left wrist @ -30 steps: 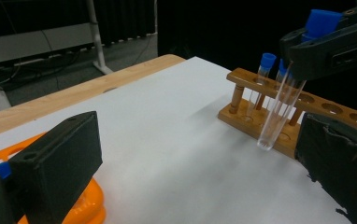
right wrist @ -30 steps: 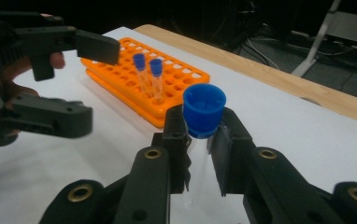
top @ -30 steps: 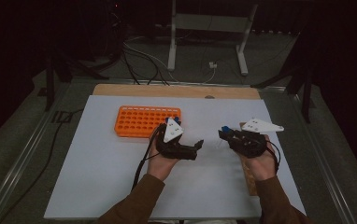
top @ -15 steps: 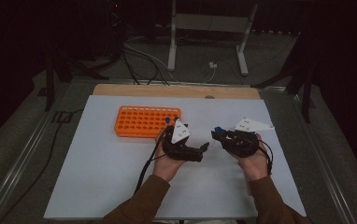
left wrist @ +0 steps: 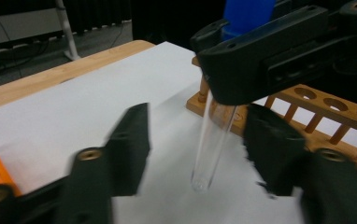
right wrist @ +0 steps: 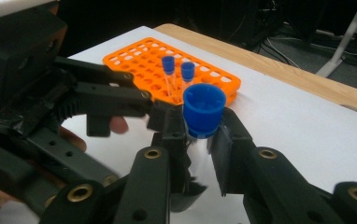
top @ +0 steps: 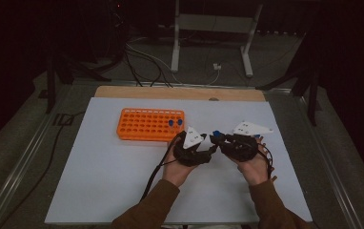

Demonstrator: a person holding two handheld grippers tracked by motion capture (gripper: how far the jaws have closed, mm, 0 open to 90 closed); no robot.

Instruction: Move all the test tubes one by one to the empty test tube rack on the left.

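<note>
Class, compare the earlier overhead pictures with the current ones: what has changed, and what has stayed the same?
The left gripper moved right, up to the right gripper. Its jaws have just been closing around the tube, with gaps visible on both sides. The right gripper stays shut on the tube below its blue cap. The orange rack has not moved.

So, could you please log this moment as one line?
right hand-held gripper: shut on capped tube | left hand-held gripper: jaws closing around tube, not touching | orange rack: two tubes
</note>
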